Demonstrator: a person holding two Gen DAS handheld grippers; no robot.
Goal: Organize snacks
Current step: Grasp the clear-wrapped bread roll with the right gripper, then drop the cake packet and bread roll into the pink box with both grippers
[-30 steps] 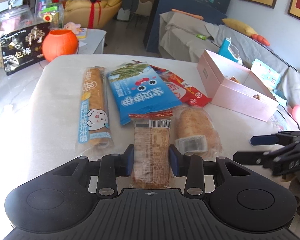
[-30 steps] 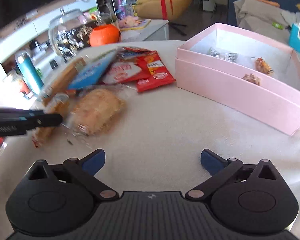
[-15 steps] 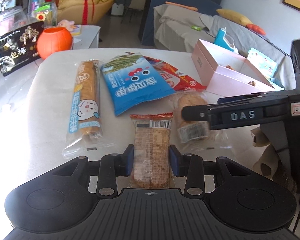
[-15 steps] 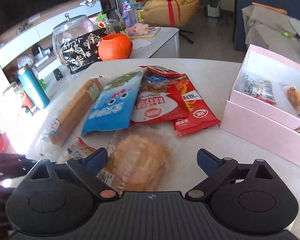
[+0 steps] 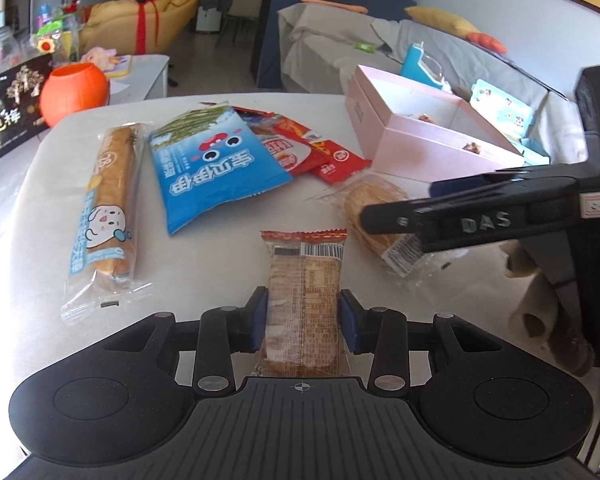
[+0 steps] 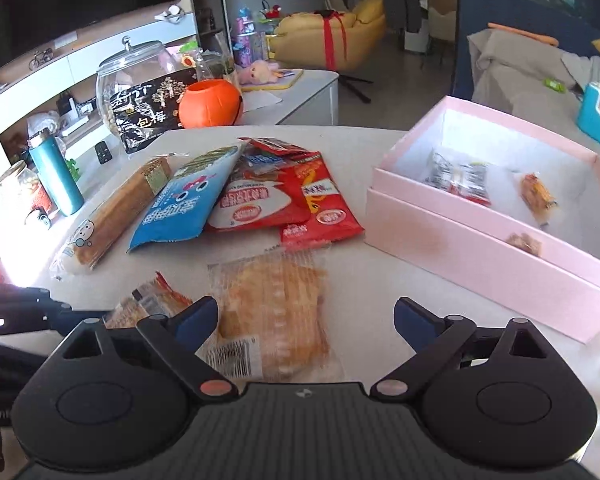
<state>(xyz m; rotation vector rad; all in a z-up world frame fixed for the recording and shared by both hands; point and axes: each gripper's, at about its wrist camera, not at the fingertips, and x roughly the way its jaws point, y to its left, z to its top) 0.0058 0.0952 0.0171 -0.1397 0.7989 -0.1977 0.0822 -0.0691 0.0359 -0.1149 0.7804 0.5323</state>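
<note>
My left gripper (image 5: 303,316) is shut on a brown biscuit packet (image 5: 304,280) and holds it above the white table (image 5: 40,208). My right gripper (image 6: 304,320) is open over a clear-wrapped bread packet (image 6: 276,312); its arm crosses the left wrist view (image 5: 468,216) above that bread (image 5: 372,208). A long biscuit stick pack (image 5: 112,200), a blue snack bag (image 5: 212,160) and red packets (image 5: 312,148) lie on the table. The open pink box (image 6: 480,248) holds several small snacks.
An orange pumpkin pot (image 6: 210,104), a black snack bag (image 6: 148,112), a glass jar (image 6: 128,68) and a teal bottle (image 6: 56,176) stand beyond the table's far left edge. A sofa (image 5: 380,44) lies behind the box.
My left gripper has lifted and drawn back with the biscuit packet. My right gripper has swung left from the box side and now hangs over the bread packet.
</note>
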